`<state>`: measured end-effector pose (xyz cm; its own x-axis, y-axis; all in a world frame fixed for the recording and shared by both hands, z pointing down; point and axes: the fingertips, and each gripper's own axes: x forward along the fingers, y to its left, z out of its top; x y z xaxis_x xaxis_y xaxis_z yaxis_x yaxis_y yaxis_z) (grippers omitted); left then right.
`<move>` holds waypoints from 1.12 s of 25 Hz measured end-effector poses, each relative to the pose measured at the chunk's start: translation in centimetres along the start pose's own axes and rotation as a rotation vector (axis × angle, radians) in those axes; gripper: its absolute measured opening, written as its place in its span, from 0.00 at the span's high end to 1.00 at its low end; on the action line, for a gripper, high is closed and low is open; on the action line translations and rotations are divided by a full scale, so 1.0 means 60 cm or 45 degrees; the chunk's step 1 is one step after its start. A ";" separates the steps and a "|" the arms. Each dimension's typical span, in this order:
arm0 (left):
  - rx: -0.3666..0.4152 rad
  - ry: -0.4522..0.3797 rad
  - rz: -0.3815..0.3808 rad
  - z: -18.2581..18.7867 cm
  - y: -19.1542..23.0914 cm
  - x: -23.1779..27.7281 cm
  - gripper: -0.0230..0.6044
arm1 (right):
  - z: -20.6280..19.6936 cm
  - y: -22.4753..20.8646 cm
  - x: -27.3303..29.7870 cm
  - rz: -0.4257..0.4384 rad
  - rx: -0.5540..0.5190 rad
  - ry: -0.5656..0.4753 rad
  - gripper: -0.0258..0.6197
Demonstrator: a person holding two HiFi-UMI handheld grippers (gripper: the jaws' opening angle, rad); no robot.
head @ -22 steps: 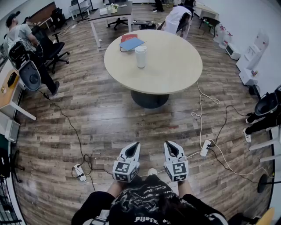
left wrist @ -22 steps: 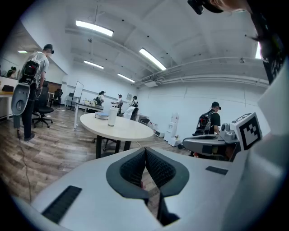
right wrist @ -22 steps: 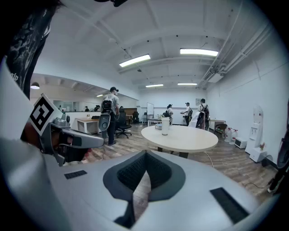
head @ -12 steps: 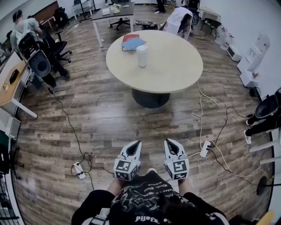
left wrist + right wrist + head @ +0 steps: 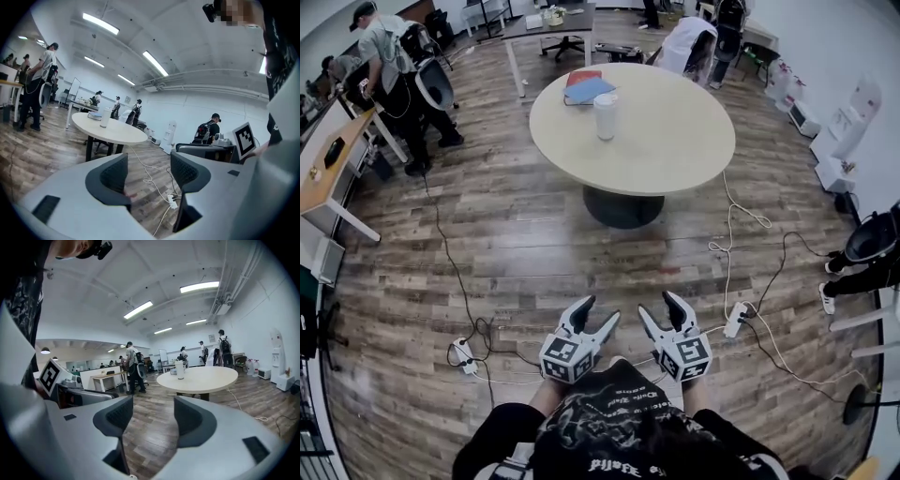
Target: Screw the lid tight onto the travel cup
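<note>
Travel cup, upright on the round surface toward its far edge; left gripper and right gripper, well short of that surface, fingers apart, empty, likely readied for approach.
</note>
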<state>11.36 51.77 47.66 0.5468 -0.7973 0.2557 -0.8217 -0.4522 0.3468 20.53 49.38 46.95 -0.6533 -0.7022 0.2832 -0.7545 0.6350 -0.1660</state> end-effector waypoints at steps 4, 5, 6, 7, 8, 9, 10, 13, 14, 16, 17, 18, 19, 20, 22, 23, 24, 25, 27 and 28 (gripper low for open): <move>0.019 -0.010 0.010 -0.006 -0.014 0.010 0.43 | -0.006 -0.013 -0.014 0.026 -0.008 0.004 0.42; 0.022 -0.008 0.014 -0.009 -0.018 0.011 0.43 | -0.007 -0.018 -0.017 0.022 -0.015 0.005 0.42; 0.024 -0.004 0.019 -0.012 -0.021 0.013 0.43 | -0.007 -0.023 -0.021 0.022 -0.020 0.005 0.42; 0.025 -0.001 0.027 -0.015 -0.024 0.014 0.43 | -0.007 -0.028 -0.024 0.023 -0.025 0.004 0.42; 0.025 0.001 0.035 -0.017 -0.026 0.016 0.43 | -0.006 -0.032 -0.026 0.025 -0.030 0.001 0.42; 0.022 0.000 0.043 -0.019 -0.027 0.019 0.43 | -0.006 -0.038 -0.028 0.026 -0.032 -0.001 0.42; 0.014 -0.005 0.050 -0.021 -0.029 0.020 0.43 | -0.008 -0.044 -0.031 0.024 -0.032 -0.003 0.42; 0.001 -0.026 0.067 -0.024 -0.036 0.024 0.43 | -0.017 -0.063 -0.038 0.011 -0.021 0.002 0.42; 0.005 -0.030 0.073 -0.024 -0.035 0.025 0.43 | -0.020 -0.067 -0.037 0.007 -0.024 0.006 0.41; 0.013 -0.027 0.078 -0.025 -0.031 0.028 0.43 | -0.021 -0.070 -0.034 0.004 -0.027 0.015 0.41; 0.015 -0.023 0.077 -0.026 -0.029 0.031 0.43 | -0.021 -0.071 -0.031 0.002 -0.027 0.018 0.41; 0.017 -0.019 0.075 -0.026 -0.025 0.036 0.43 | -0.021 -0.074 -0.028 -0.003 -0.026 0.021 0.41; 0.020 -0.017 0.071 -0.025 -0.020 0.042 0.43 | -0.020 -0.078 -0.022 -0.010 -0.025 0.023 0.41; 0.026 -0.016 0.069 -0.022 -0.013 0.051 0.43 | -0.019 -0.083 -0.014 -0.017 -0.023 0.024 0.41; 0.037 -0.017 0.066 -0.011 0.003 0.073 0.43 | -0.018 -0.093 0.005 -0.028 -0.025 0.038 0.41; 0.041 -0.017 0.062 -0.006 0.012 0.084 0.43 | -0.020 -0.096 0.016 -0.034 -0.028 0.051 0.41; 0.043 -0.015 0.055 0.000 0.021 0.094 0.43 | -0.022 -0.098 0.027 -0.040 -0.033 0.065 0.41; 0.045 -0.011 0.047 0.006 0.033 0.103 0.43 | -0.022 -0.098 0.041 -0.046 -0.037 0.077 0.41; 0.042 0.001 0.033 0.019 0.062 0.122 0.43 | -0.015 -0.101 0.072 -0.052 -0.039 0.088 0.41; 0.037 0.006 0.027 0.027 0.078 0.132 0.43 | -0.009 -0.104 0.089 -0.055 -0.041 0.090 0.41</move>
<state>11.59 42.70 49.85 0.5299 -0.8049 0.2672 -0.8374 -0.4468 0.3147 21.79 41.82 49.99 -0.6132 -0.7053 0.3556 -0.7787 0.6153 -0.1224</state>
